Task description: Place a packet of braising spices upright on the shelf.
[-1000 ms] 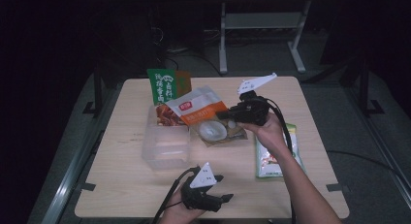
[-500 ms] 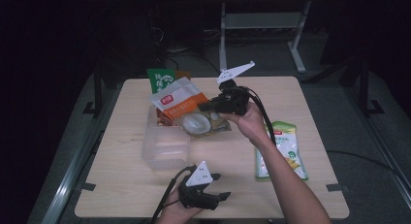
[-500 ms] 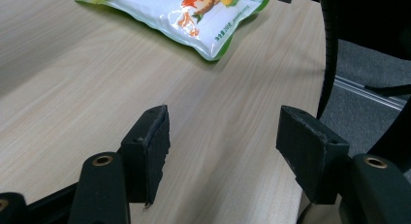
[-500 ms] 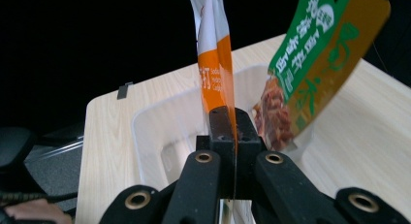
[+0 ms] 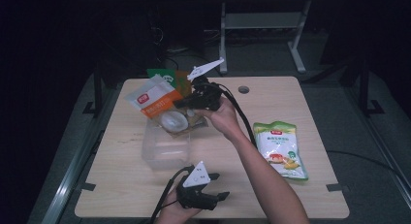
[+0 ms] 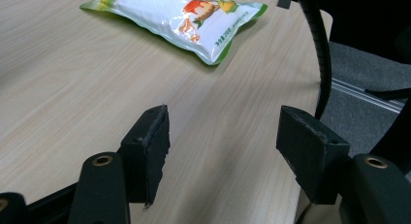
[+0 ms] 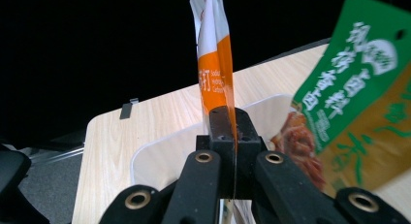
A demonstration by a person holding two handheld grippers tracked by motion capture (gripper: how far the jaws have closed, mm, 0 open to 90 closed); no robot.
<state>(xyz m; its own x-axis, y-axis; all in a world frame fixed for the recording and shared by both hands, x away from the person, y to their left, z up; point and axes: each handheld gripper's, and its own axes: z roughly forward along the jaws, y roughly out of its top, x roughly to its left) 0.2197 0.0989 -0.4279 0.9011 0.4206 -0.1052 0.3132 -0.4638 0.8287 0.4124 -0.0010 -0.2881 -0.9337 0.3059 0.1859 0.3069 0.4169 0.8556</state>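
Observation:
My right gripper (image 5: 186, 104) is shut on an orange-and-white snack packet (image 5: 154, 102) and holds it in the air above a clear plastic box (image 5: 165, 146). In the right gripper view the packet (image 7: 214, 73) stands edge-on between the closed jaws (image 7: 228, 132), with the box (image 7: 160, 156) below. A green-and-brown packet (image 5: 167, 78) stands behind the box, also seen as the green packet (image 7: 358, 98) at the right. My left gripper (image 5: 213, 197) rests open at the table's near edge, nothing between its pads (image 6: 150, 146).
A white-and-green food pouch (image 5: 281, 149) lies flat on the table's right side, the same pouch (image 6: 184, 15) lying ahead of the left gripper. The wooden table (image 5: 315, 112) has a cable hole (image 5: 244, 89) at the back. A metal stand (image 5: 261, 25) is behind the table.
My right hand has carried the orange packet leftward, from the table's middle right to above the clear box, and uncovered the white-and-green pouch. The left gripper has stayed put.

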